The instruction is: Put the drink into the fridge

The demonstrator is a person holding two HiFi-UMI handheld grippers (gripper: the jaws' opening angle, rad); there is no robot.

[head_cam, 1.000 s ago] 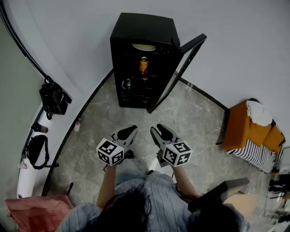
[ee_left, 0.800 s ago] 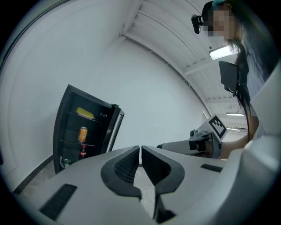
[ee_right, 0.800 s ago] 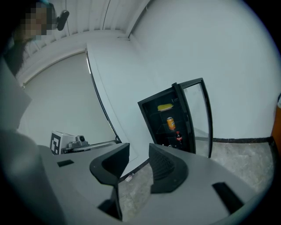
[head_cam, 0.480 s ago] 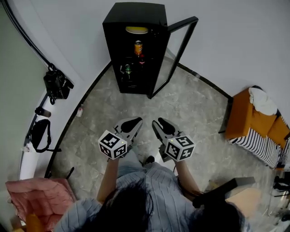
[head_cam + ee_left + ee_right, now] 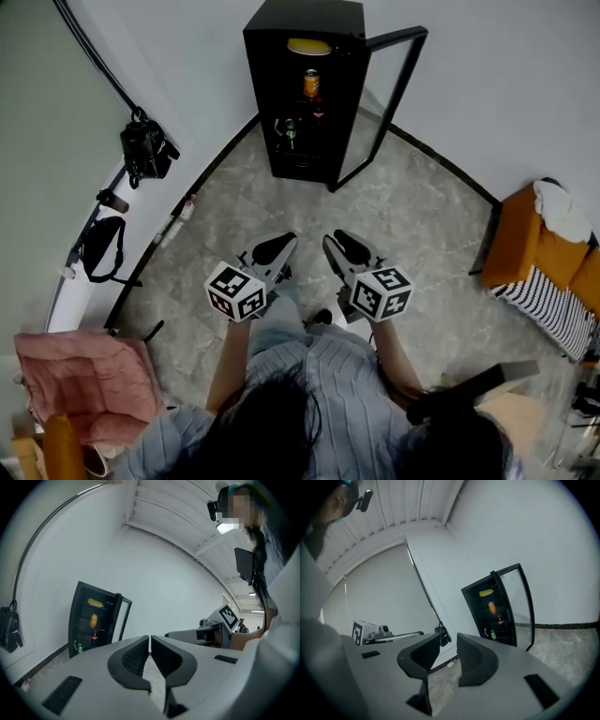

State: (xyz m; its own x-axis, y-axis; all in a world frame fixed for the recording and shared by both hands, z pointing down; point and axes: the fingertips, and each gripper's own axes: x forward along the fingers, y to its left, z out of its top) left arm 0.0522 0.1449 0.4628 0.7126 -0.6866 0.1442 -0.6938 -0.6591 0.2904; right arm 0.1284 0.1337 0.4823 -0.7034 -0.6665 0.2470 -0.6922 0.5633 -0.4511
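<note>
A black mini fridge [image 5: 305, 28] stands against the far wall with its glass door [image 5: 389, 94] swung open to the right. Inside it are an orange can [image 5: 310, 82], a dark bottle [image 5: 317, 108] and a green can [image 5: 291, 131], with a yellow thing [image 5: 308, 45] on top. Both grippers hover side by side over the floor, well short of the fridge. My left gripper [image 5: 281, 246] [image 5: 150, 638] is shut and empty. My right gripper [image 5: 333, 242] [image 5: 448, 639] shows a narrow gap; its jaws are closing with nothing between them.
A black bag [image 5: 145, 150] hangs on the left wall, with a second bag [image 5: 98, 248] lower down. A small bottle [image 5: 185, 208] lies by the skirting. A pink seat [image 5: 75, 380] is at the lower left, and an orange seat with striped cloth [image 5: 525, 253] at the right.
The fridge has shrunk and slid up and to the right in the head view. Both grippers have stayed side by side, empty.
</note>
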